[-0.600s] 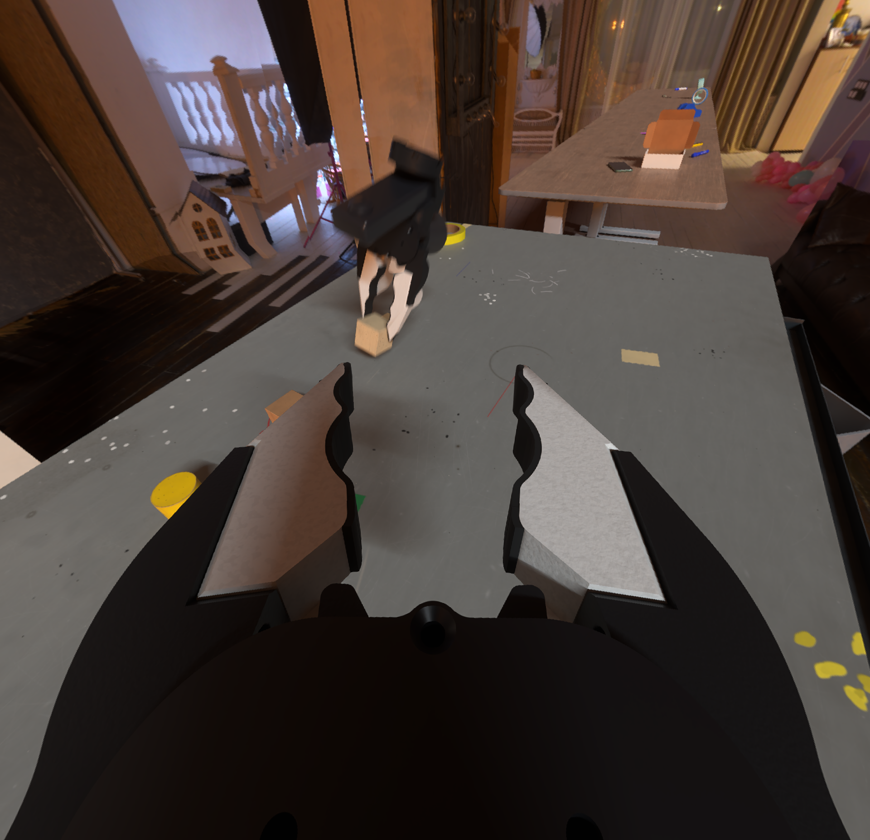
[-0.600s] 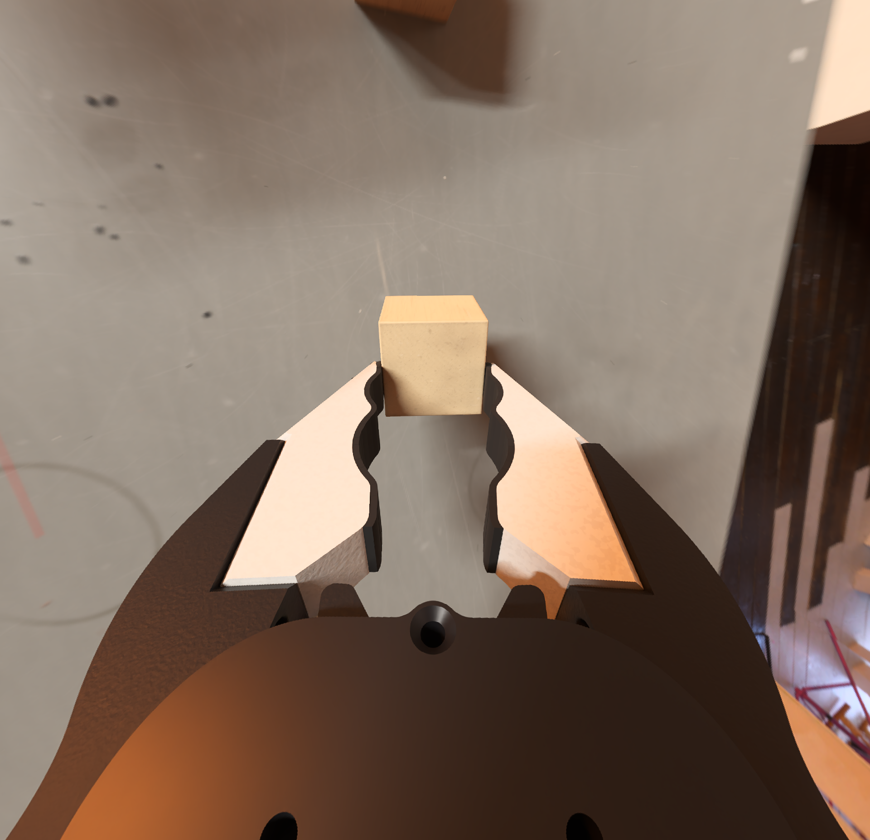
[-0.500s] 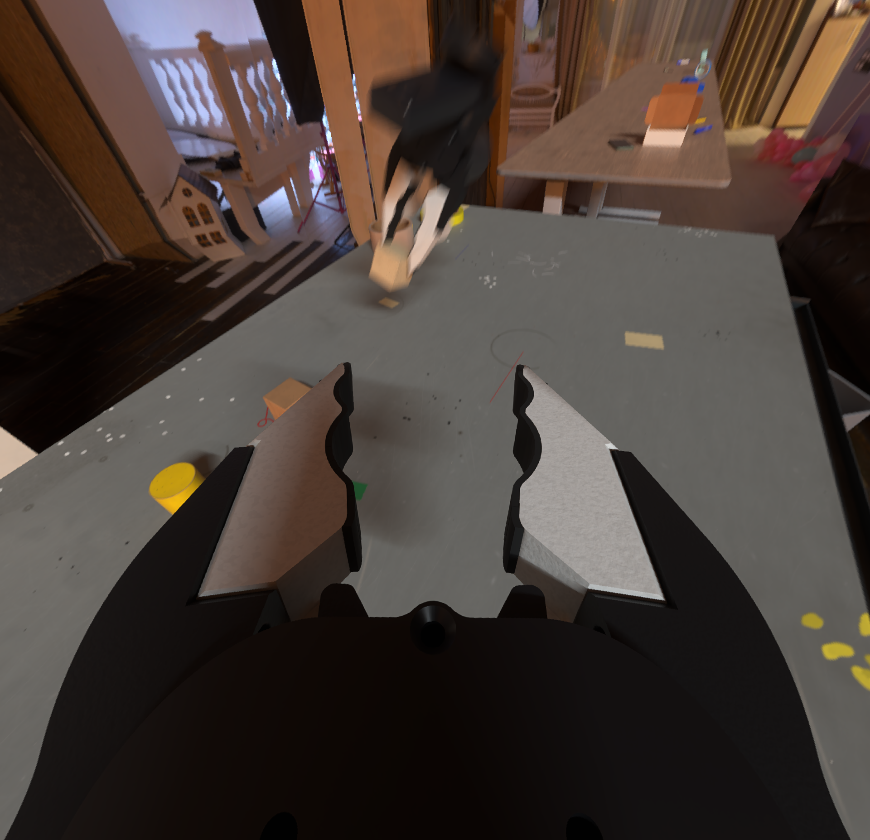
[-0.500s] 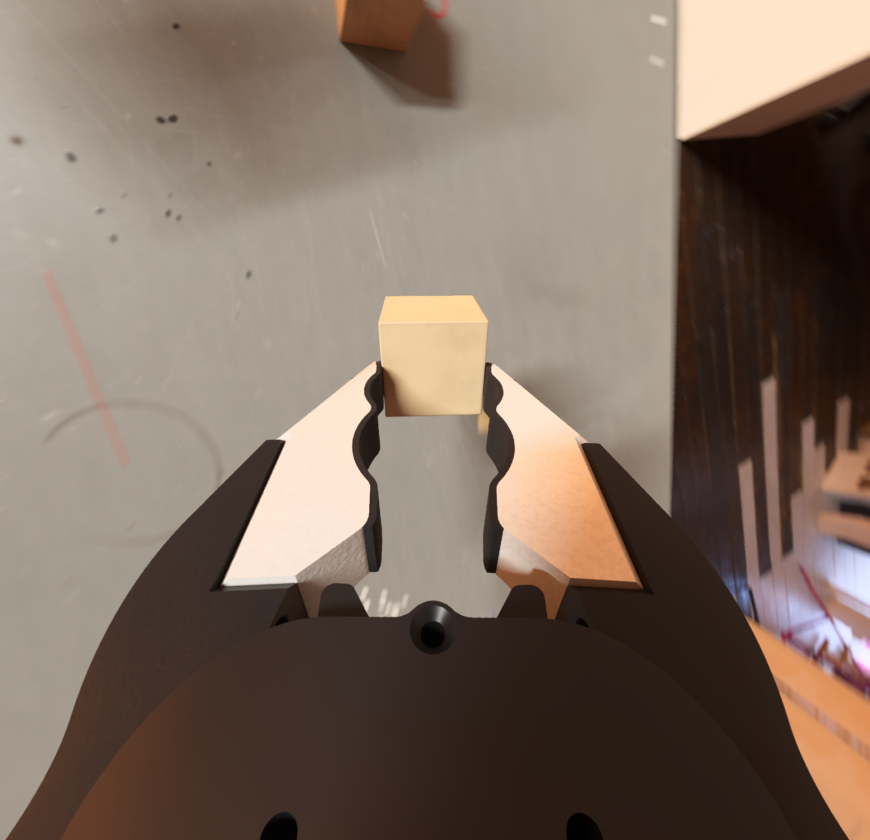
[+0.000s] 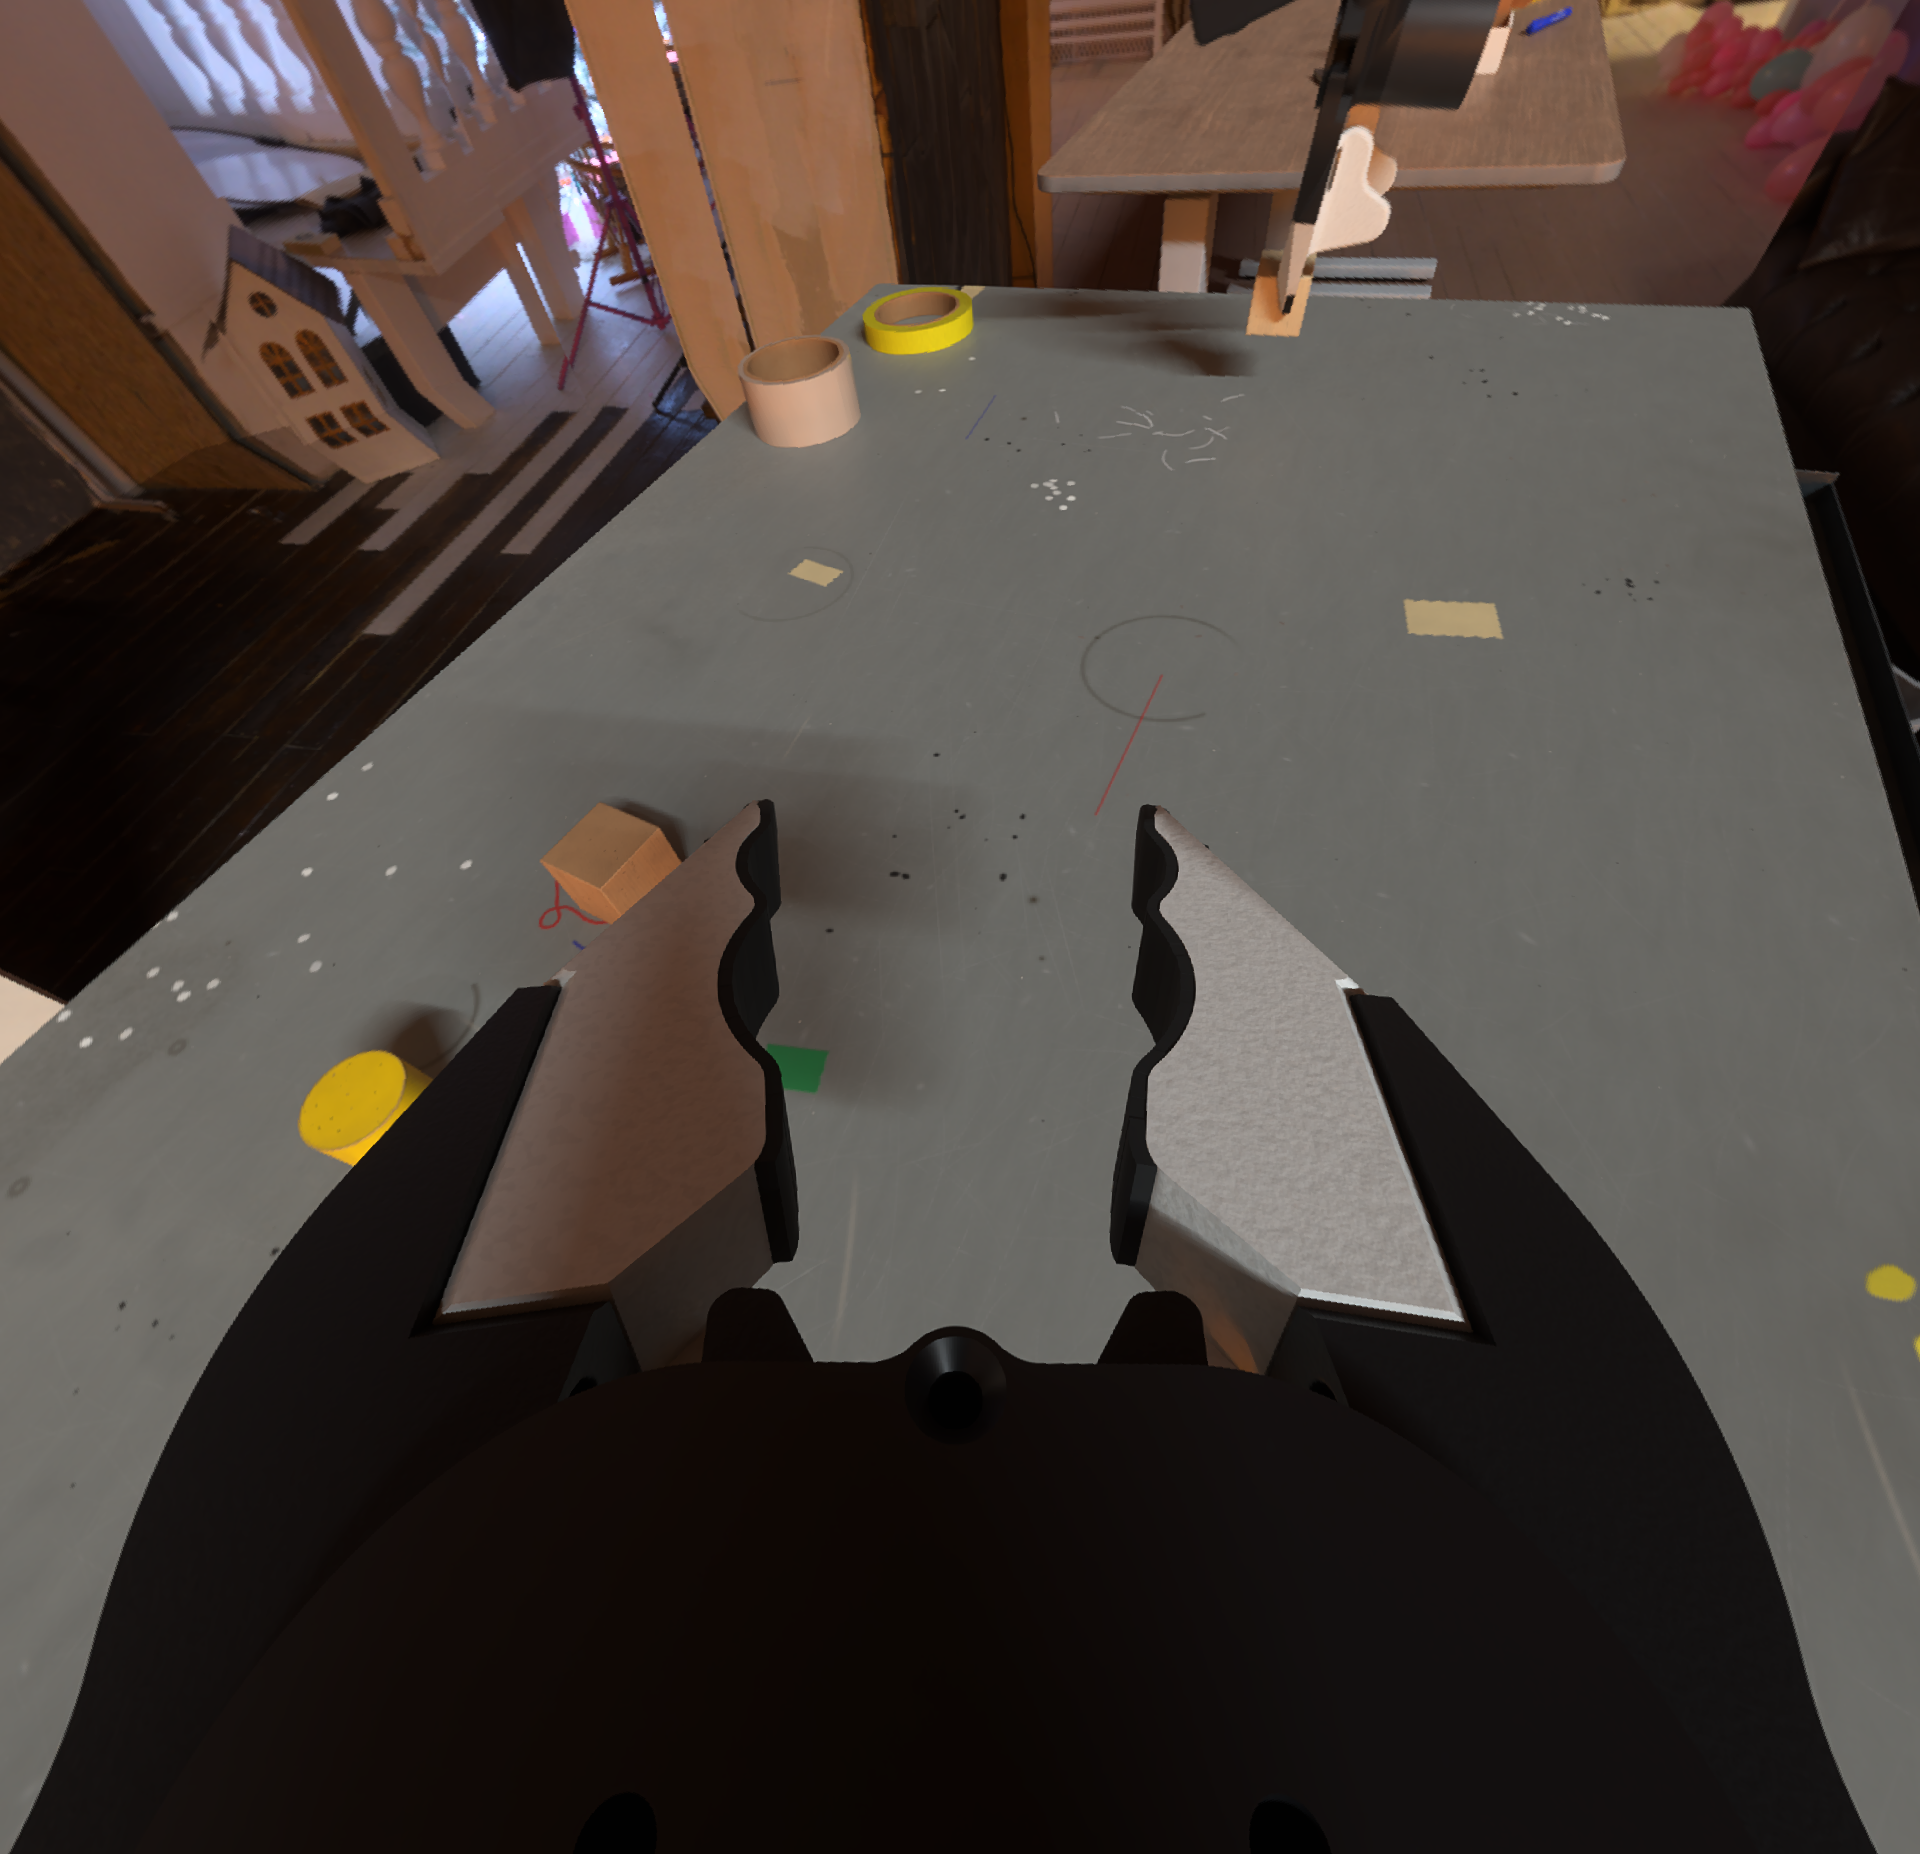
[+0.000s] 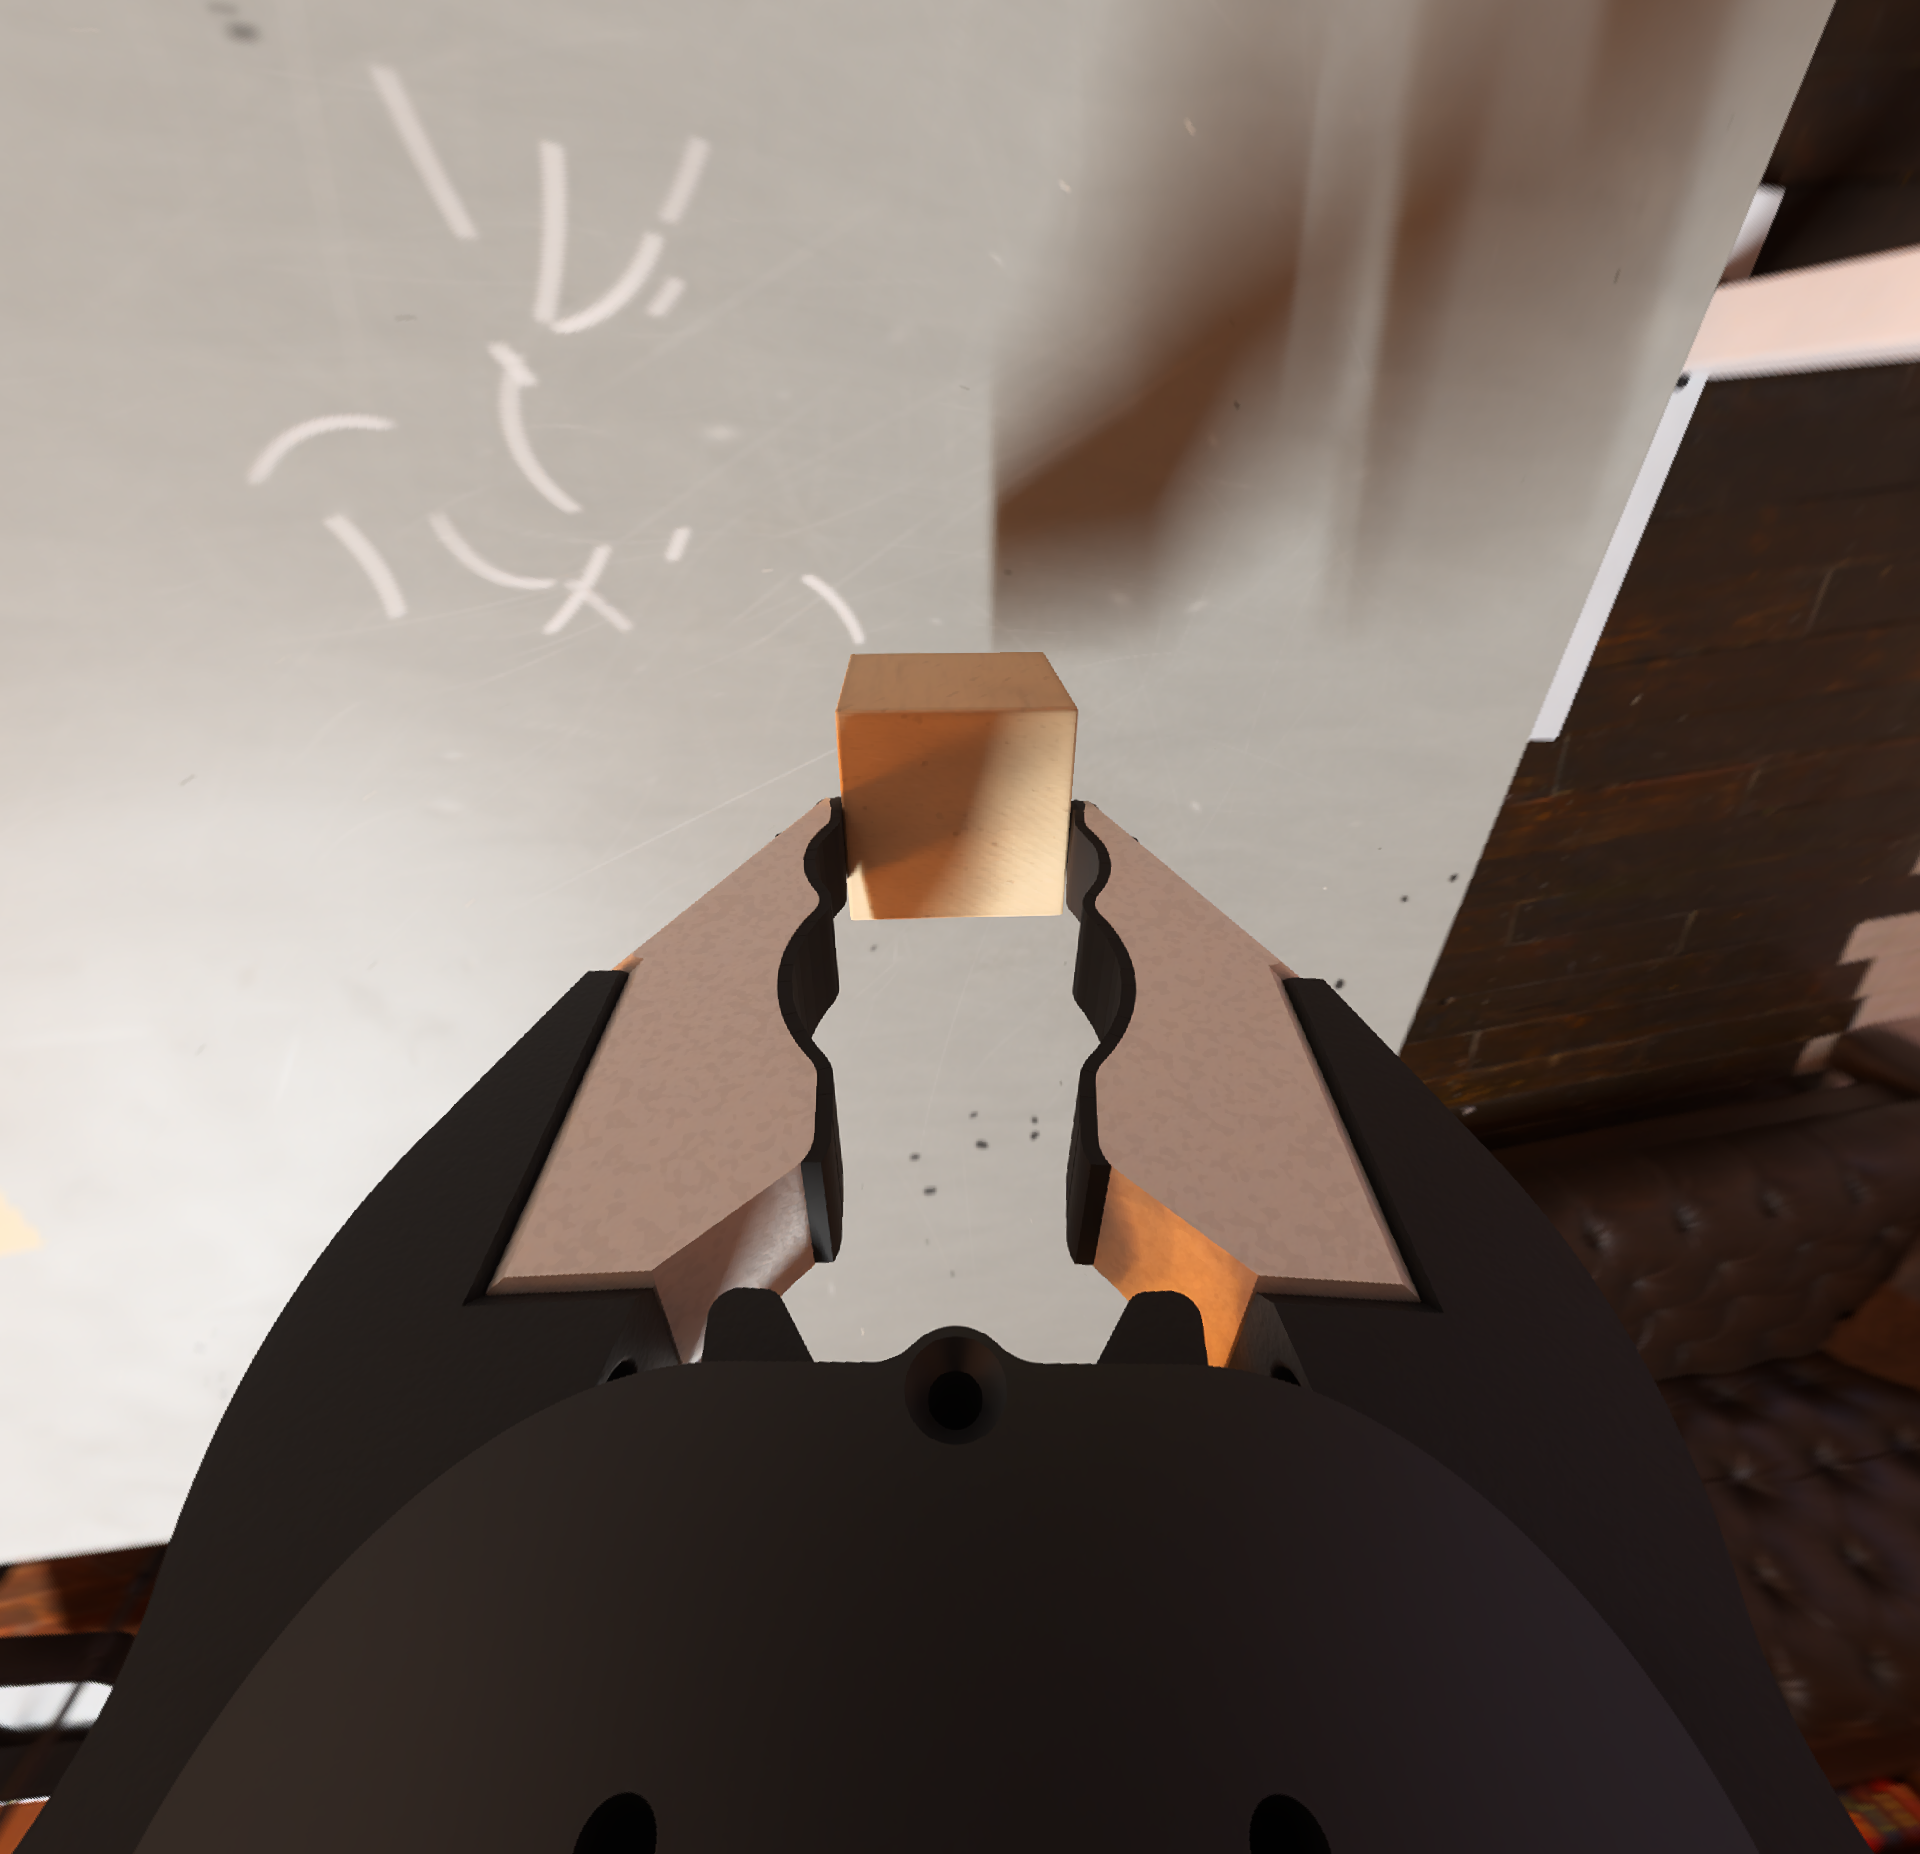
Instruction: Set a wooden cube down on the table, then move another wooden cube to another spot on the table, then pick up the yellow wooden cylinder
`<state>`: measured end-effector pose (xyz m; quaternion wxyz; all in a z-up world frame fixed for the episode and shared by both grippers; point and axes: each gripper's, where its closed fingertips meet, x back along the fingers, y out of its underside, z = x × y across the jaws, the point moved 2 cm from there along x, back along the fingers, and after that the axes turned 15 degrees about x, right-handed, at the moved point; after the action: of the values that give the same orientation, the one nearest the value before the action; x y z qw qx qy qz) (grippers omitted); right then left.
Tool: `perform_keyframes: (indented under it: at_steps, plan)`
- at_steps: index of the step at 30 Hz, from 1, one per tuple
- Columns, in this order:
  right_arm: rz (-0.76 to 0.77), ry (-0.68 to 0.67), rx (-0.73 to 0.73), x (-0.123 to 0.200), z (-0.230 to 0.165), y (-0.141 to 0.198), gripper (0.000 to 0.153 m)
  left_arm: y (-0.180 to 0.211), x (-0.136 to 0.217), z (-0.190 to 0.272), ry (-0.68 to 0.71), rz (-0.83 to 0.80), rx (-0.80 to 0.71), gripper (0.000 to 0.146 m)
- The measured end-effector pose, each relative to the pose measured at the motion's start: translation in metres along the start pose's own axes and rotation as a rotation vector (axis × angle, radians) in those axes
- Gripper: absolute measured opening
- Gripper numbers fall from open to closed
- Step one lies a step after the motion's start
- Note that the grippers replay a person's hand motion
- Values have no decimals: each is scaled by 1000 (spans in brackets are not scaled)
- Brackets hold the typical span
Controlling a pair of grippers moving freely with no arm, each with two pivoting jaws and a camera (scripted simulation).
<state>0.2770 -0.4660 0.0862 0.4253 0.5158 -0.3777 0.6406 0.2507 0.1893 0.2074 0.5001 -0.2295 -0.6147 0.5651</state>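
Observation:
My right gripper (image 6: 956,817) is shut on a pale wooden cube (image 6: 956,786) and holds it above the grey table (image 6: 520,869) near its far edge. In the left wrist view that gripper (image 5: 1288,287) shows at the far side with the cube (image 5: 1270,310) at its tips. My left gripper (image 5: 954,817) is open and empty above the near table. A second wooden cube (image 5: 608,859) sits just left of its left finger. The yellow wooden cylinder (image 5: 353,1103) lies farther left and nearer, partly hidden by the gripper body.
A beige tape roll (image 5: 800,389) and a yellow tape roll (image 5: 917,321) stand at the far left corner. Tan patches (image 5: 1452,620) and a green patch (image 5: 800,1066) mark the table (image 5: 1351,869). The table's left edge drops to a dark floor (image 5: 156,661).
My right gripper has carried the pale cube up and away, from the left middle of the table to its far edge. My left gripper has stayed open and nearly still.

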Motion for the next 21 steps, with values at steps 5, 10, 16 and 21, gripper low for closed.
perform_keyframes:
  at_steps: [5, 10, 16, 21]
  plan:
    - [-34, 0, -73, -33, 15, 8, 42, -3, 1, 10, -13, -18, -36, 69]
    - [-73, 21, -84, -47, 21, 13, 42, -2, 9, 15, -26, -1, -30, 69]
    - [97, 68, -83, 12, 7, 1, 51, 0, 28, 16, -60, 33, -23, 69]
    - [655, 71, 345, 170, -111, -119, 53, 4, 40, 12, -88, 70, -3, 69]
